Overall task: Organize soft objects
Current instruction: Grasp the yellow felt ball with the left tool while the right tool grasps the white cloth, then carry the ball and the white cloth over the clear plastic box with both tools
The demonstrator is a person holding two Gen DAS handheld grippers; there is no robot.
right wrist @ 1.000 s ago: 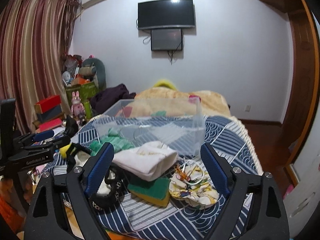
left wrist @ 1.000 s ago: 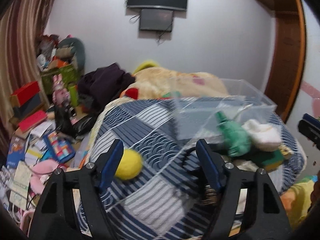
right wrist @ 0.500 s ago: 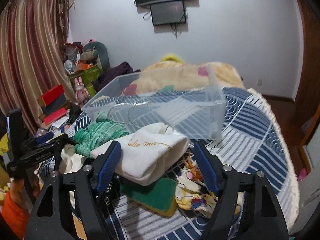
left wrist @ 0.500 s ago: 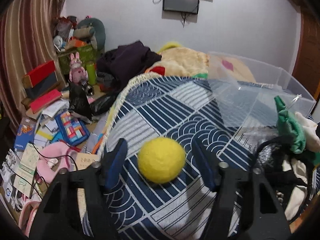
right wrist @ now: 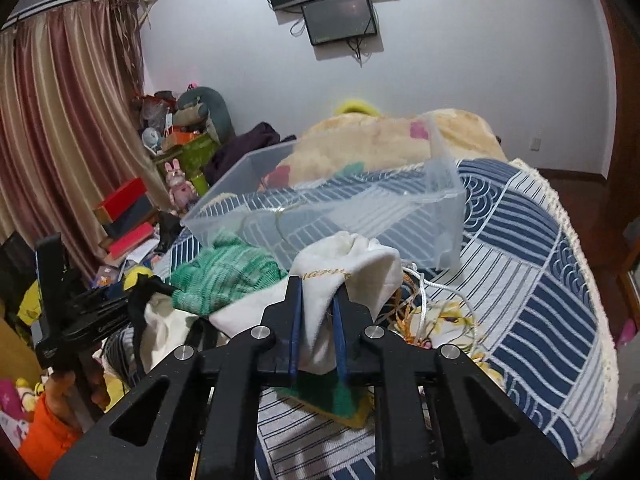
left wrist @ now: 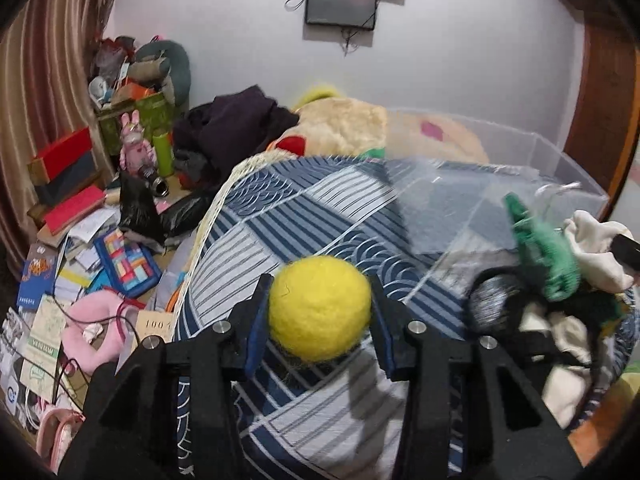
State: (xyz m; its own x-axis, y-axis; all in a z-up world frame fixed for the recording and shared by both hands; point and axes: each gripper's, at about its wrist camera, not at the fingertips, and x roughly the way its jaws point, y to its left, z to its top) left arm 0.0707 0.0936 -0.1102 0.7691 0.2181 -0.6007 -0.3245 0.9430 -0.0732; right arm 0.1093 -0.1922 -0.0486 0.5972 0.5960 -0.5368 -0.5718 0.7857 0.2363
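Left wrist: left claw (left wrist: 318, 314) hides yellow ball (left wrist: 319, 312) sides.

A tan card (left wrist: 154, 325) on the floor, at nine o'clock from the bed, read "100"; gold script on the white cloth (right wrist: 348, 264) stayed illegible.

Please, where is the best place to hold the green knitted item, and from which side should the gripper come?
Probably the free end of the green knitted item, on its left, approached from above. Its right edge lies under the white cloth that the right gripper pinches, and the clear bin stands just behind it. It is soft, so a pinch of a raised fold should hold.
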